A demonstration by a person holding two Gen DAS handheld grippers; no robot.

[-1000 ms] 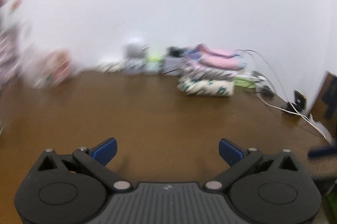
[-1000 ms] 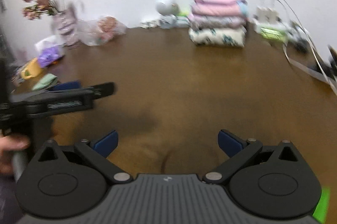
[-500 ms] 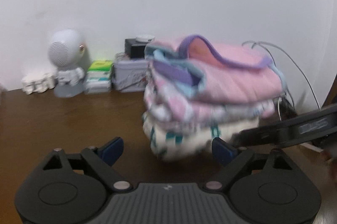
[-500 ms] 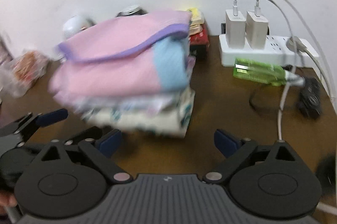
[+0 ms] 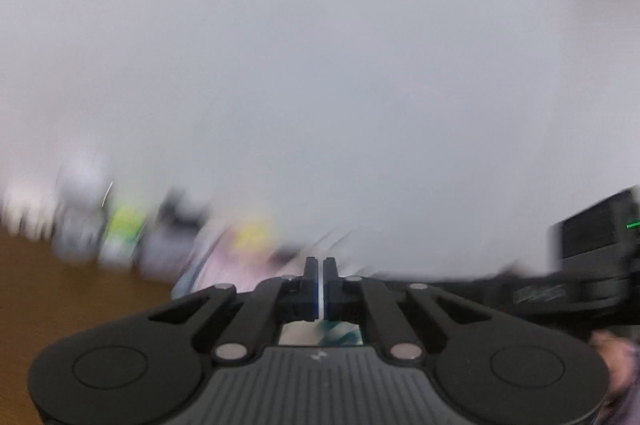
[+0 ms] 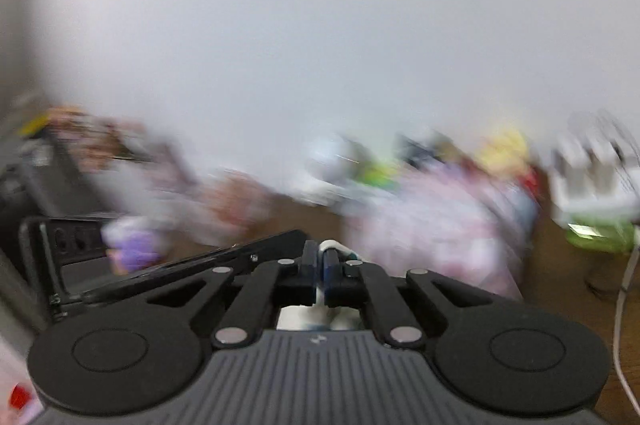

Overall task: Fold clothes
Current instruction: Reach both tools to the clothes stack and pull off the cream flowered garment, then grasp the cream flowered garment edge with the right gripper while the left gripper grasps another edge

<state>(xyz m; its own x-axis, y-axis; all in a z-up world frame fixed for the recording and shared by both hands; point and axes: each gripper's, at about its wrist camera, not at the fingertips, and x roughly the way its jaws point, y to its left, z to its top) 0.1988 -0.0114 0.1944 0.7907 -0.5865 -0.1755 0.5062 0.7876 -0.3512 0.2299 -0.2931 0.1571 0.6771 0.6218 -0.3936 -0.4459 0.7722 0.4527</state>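
Pinching a white printed cloth [image 6: 329,246] at its edge, right hand-held gripper [image 6: 320,257] clamped tight, left hand-held gripper [image 5: 320,265] likewise closed on pale fabric, folded pink clothes stack [image 6: 440,225] blurred just beyond, brown surface [image 5: 60,285] at left.

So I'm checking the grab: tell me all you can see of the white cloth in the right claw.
Only a little shows. The white cloth is pinched between the shut right claw, a small soft fold bulging above the fingertips. More of it, white with a hint of teal print, hangs beneath the fingers. It looks like thin fabric. Blur hides its full shape and where the rest lies.
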